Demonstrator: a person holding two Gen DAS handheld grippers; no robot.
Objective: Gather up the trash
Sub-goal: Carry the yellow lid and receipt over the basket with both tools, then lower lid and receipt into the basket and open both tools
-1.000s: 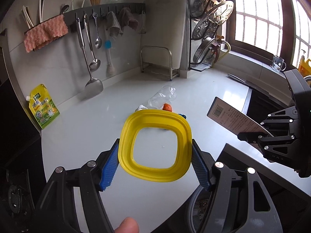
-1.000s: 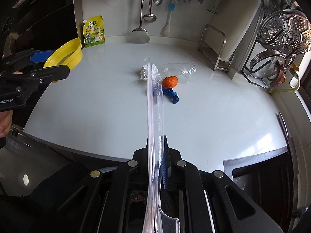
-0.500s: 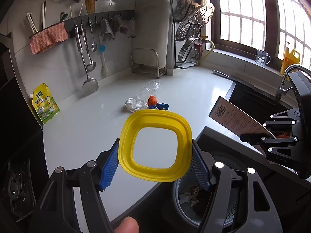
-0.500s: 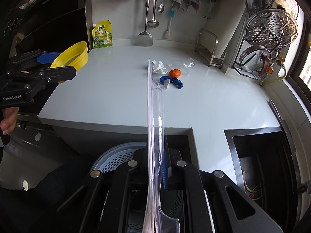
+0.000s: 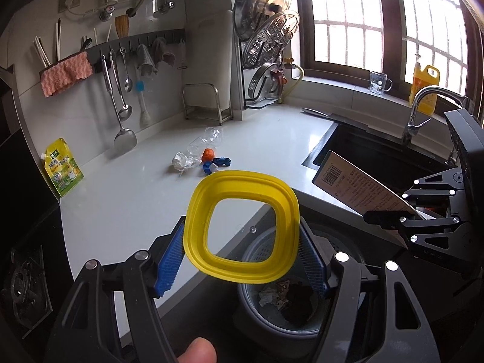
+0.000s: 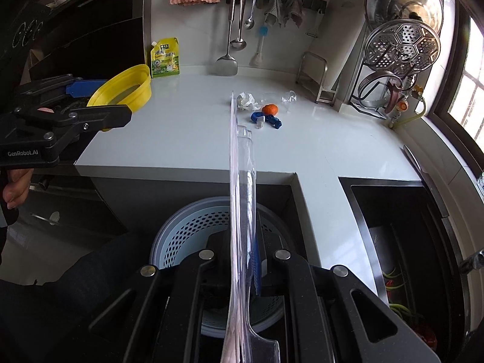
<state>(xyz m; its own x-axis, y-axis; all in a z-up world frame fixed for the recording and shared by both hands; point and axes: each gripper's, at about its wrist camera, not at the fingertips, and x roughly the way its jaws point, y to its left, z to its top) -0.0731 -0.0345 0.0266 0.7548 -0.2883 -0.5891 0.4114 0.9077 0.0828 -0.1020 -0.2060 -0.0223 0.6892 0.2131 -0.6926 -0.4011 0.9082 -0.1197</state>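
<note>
My left gripper (image 5: 242, 260) is shut on a yellow ring-shaped container (image 5: 242, 227), held above the grey perforated trash bin (image 5: 272, 311) that stands below the counter edge. The container also shows in the right wrist view (image 6: 124, 86). My right gripper (image 6: 245, 260) is shut on a flat clear plastic package (image 6: 240, 181), seen edge-on over the bin (image 6: 187, 230); its printed barcode card shows in the left wrist view (image 5: 357, 184). On the white counter (image 6: 181, 127) lie crumpled white paper (image 6: 246, 100), an orange piece (image 6: 269, 109), a blue item (image 6: 266, 119) and a clear bottle (image 6: 284, 98).
A yellow-green pouch (image 6: 165, 57) leans on the back wall. Utensils (image 6: 233, 30) hang on a rail. A rack with steel lids (image 6: 399, 48) stands at the right. A dark sink (image 6: 402, 236) lies beside the bin. A stove hood (image 6: 75, 24) is at the left.
Both grippers have pulled back from the counter and risen. The trash bin has come into view beneath them. Both grips are unchanged.
</note>
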